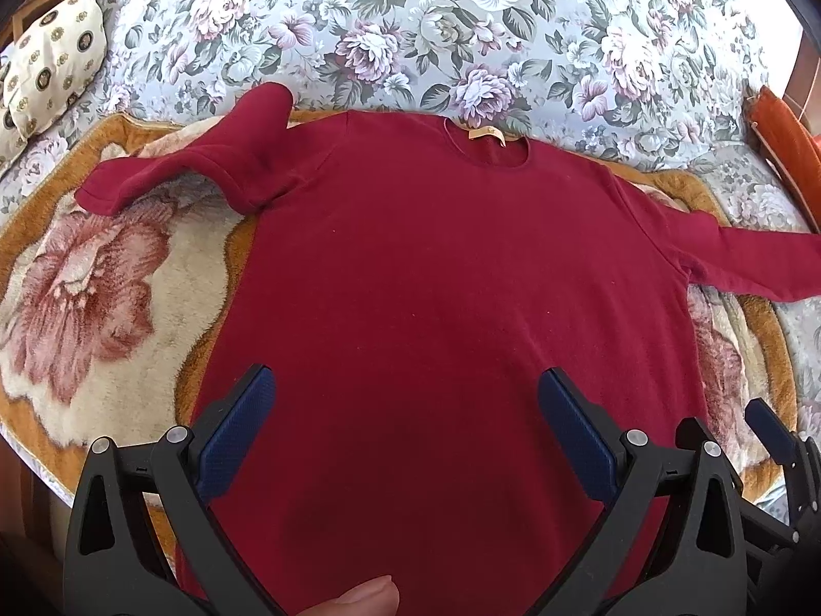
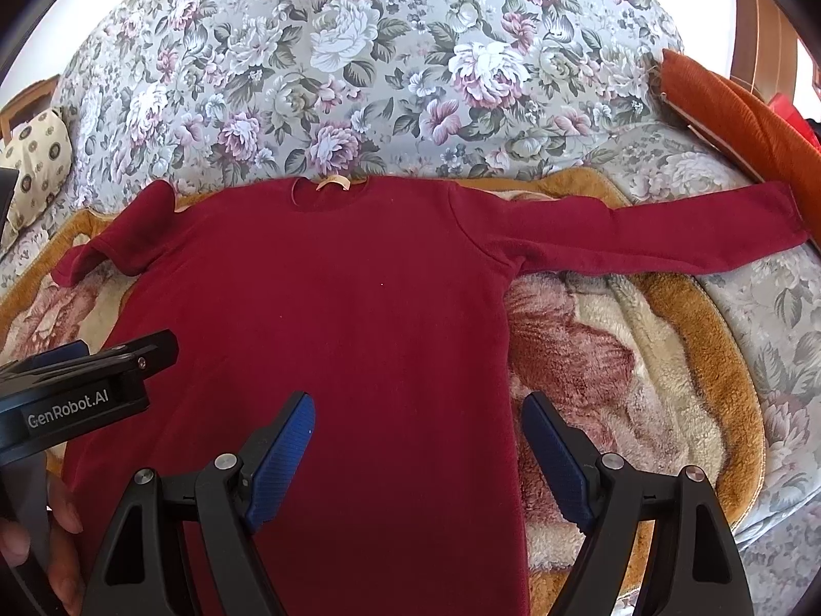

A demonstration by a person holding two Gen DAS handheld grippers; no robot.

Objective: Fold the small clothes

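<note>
A dark red long-sleeved top [image 1: 436, 282] lies flat on a fleece blanket, neck away from me, with a tan label [image 1: 487, 132] at the collar. Its left sleeve [image 1: 205, 164] is bunched and folded back on itself; its right sleeve [image 2: 641, 236] lies stretched out straight. My left gripper [image 1: 405, 400] is open and empty, hovering over the lower body of the top. My right gripper [image 2: 418, 426] is open and empty over the top's lower right edge [image 2: 508, 410]. The top also shows in the right wrist view [image 2: 333, 333].
The fleece blanket [image 1: 92, 277] with a pink flower and orange border covers a floral sofa [image 1: 410, 25]. A cream patterned cushion [image 1: 46, 61] lies at the far left. An orange cushion [image 2: 744, 113] leans at the right. The left gripper's body [image 2: 77, 395] shows at the right view's left side.
</note>
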